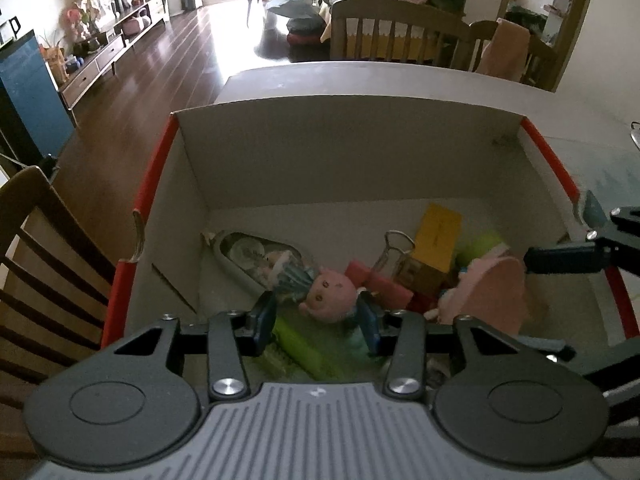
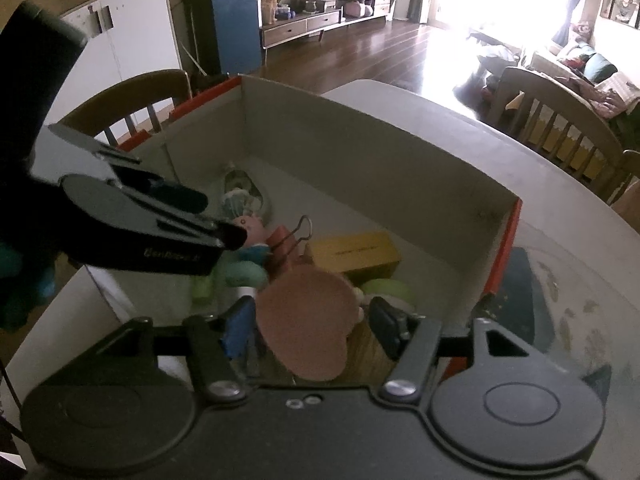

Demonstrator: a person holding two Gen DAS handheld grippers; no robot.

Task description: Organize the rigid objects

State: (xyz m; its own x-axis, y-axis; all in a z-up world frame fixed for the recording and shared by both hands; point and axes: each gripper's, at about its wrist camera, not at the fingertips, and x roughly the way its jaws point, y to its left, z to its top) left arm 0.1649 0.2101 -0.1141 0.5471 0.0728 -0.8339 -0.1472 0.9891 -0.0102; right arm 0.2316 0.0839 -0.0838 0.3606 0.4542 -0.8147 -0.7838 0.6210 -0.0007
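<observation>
Your left gripper [image 1: 316, 326] stands spread around the pink doll [image 1: 328, 292] at lower centre, inside the box [image 1: 340, 148]; your right gripper [image 2: 310, 326] stands spread beside the pink disc [image 2: 308, 320].

An open cardboard box [image 1: 360, 152] with red outer edges and pale inner walls stands on the table, its floor crowded with small items. A pink-headed doll [image 1: 324, 290] in a blue-striped dress lies on its side near the middle, beside a grey oval case [image 1: 240, 252] at the left wall, with a pink block [image 1: 380, 284] and a wire-handled binder clip [image 1: 394, 246] just beyond it. A yellow box [image 2: 354, 254] rests toward the right, a green ball [image 1: 480, 246] next to it, and a pink heart-shaped piece [image 2: 308, 320] leans tilted over the pile.
</observation>
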